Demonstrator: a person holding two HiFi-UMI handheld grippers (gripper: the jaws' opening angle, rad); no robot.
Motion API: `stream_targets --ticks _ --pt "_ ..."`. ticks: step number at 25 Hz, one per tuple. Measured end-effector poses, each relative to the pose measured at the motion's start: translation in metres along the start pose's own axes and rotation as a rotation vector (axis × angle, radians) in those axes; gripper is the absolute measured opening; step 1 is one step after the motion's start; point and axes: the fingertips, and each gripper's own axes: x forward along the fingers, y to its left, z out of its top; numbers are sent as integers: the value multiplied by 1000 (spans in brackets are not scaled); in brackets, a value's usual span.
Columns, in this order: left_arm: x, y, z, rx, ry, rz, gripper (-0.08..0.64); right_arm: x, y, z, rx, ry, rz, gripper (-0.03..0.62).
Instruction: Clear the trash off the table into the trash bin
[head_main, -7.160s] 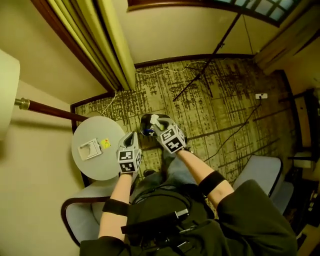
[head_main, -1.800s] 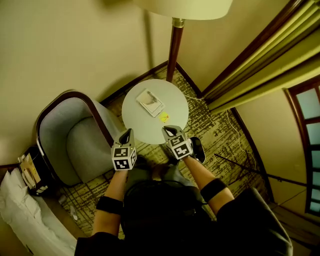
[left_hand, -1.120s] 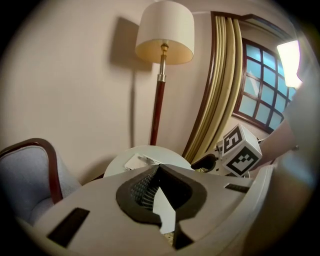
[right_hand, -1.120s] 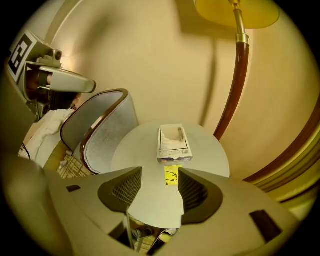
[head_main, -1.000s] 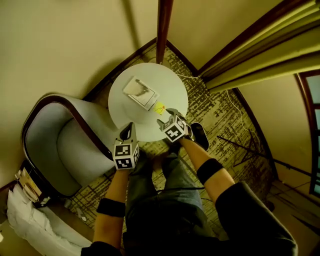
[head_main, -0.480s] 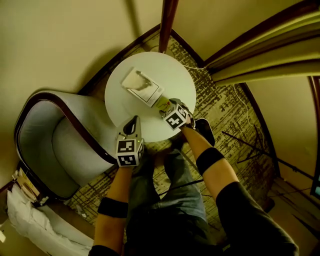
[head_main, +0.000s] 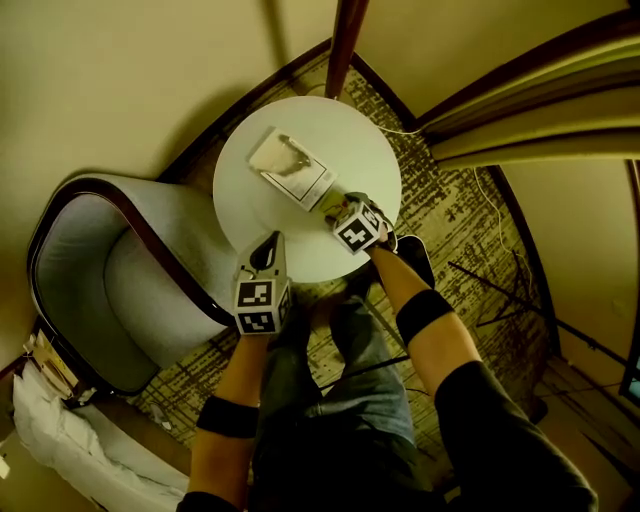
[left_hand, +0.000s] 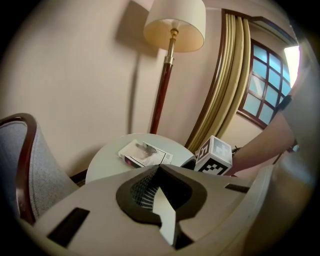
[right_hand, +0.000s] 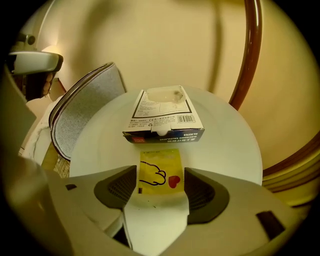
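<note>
- Head view: I am looking steeply down on a round white desk (head_main: 355, 140). A flat white box (head_main: 290, 168) is lying near its centre. The yellow packet (head_main: 327, 203) is peeking out just beside the box's 5 o'clock corner. My right gripper (head_main: 340, 207) is hanging over that packet and pointing toward 11 o'clock. My left gripper (head_main: 268, 245) is hovering at the desk's 7 o'clock edge, well apart from both items. A grey armchair (head_main: 110, 290) is sitting at the desk's 8 o'clock. A lamp pole (head_main: 345, 40) is rising at 12 o'clock and curtains (head_main: 530, 110) are hanging at 2 o'clock.
- Left gripper view: my left fingers (left_hand: 142, 192) are pressing together with nothing between them. Beyond them the box is lying at 12 o'clock on the desk, and the right gripper's marker cube (left_hand: 214, 156) is showing at 2 o'clock.
- Right gripper view: my right fingers (right_hand: 117, 189) are standing wide apart, having just been opening. The yellow packet is lying flat on the desk between them and is not being squeezed. The box is sitting just beyond it at 12 o'clock, its near side just beside the packet's far edge.
</note>
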Motion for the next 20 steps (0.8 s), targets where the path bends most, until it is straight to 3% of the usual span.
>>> stream_targets --ticks 7,11,20 --pt "-3 2 -4 -8 5 3 0 -3 2 2 -6 9 -18 239" --pt "-1 7 -8 -11 5 14 0 -5 6 4 -1 3 -8 72" --pt "-7 13 -6 -4 -7 34 0 -19 15 4 33 -13 -4 52"
